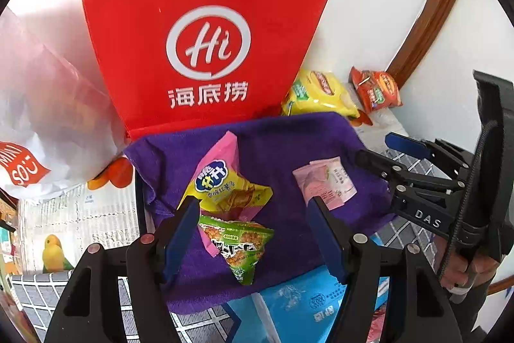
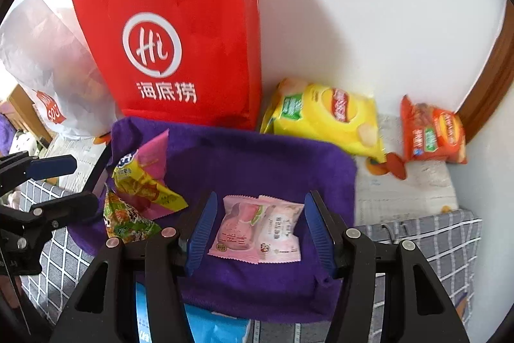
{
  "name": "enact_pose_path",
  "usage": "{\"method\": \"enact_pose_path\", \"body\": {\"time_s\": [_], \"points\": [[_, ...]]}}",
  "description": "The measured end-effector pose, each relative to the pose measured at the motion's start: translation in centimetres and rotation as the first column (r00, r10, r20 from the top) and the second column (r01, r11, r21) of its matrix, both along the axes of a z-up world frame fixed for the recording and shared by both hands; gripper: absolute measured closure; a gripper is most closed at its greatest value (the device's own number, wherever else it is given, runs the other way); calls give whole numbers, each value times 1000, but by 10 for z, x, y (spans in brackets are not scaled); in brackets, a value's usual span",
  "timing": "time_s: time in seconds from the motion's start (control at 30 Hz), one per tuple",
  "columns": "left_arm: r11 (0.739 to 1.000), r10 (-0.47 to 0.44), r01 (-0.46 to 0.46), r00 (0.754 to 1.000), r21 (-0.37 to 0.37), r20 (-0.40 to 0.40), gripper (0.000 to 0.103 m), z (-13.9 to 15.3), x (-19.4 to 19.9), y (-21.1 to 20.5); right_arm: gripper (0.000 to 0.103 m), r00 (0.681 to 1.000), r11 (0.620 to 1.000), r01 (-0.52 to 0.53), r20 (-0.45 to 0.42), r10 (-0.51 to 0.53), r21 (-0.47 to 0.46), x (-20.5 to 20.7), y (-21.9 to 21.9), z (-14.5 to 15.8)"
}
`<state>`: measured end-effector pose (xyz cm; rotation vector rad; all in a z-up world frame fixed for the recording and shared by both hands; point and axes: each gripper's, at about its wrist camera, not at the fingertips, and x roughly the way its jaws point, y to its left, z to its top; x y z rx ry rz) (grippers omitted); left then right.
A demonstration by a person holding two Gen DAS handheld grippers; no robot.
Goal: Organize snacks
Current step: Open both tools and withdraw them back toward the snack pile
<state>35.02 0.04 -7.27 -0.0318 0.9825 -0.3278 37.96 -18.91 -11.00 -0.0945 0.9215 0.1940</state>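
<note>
Four small snack packets [image 2: 257,230] lie on the purple cloth-lined tray [image 2: 257,156], both grippers [image 1: 253,233] [image 2: 258,233] apart and empty, while yellow [image 2: 324,121] and orange crisp bags [image 2: 433,134] remain outside

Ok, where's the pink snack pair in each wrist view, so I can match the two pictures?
Left wrist: the pink snack pair lies right of centre on the purple towel, just beyond the left gripper's right finger.
Right wrist: the pair lies low at centre, between the right gripper's open fingers, not pressed by them.
Shared landmark: the red bag standing behind the towel.
</note>
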Motion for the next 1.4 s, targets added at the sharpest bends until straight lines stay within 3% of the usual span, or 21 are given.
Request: {"method": "enact_pose_path", "body": {"time_s": [0.17,0.33,0.67,0.77,1.03,1.4], "points": [[1000,-4,4,999,-24,34,35,16,-12,1,45,999,999,40,35,-42,36,-19,-8,20],[998,-5,12,994,-63,108,35,39,-32,5,45,992,998,69,109,-70,12,-53,-15,41],[997,-54,64,982,-49,183,35,73,-90,-4,45,972,988,152,182,-151,9,-138,-36,60],[995,-79,90,979,-51,187,35,76,-109,-2,45,970,987,151,181,-160,63,-159,-39,63],[998,-48,54,984,-30,169,35,61,-151,22,45,976,981,158,132,-173,113,-192,-38,53],[999,25,-22,997,-38,76,35,16,-179,52,45,983,977,178,16,-181,121,-220,-41,0]]}}
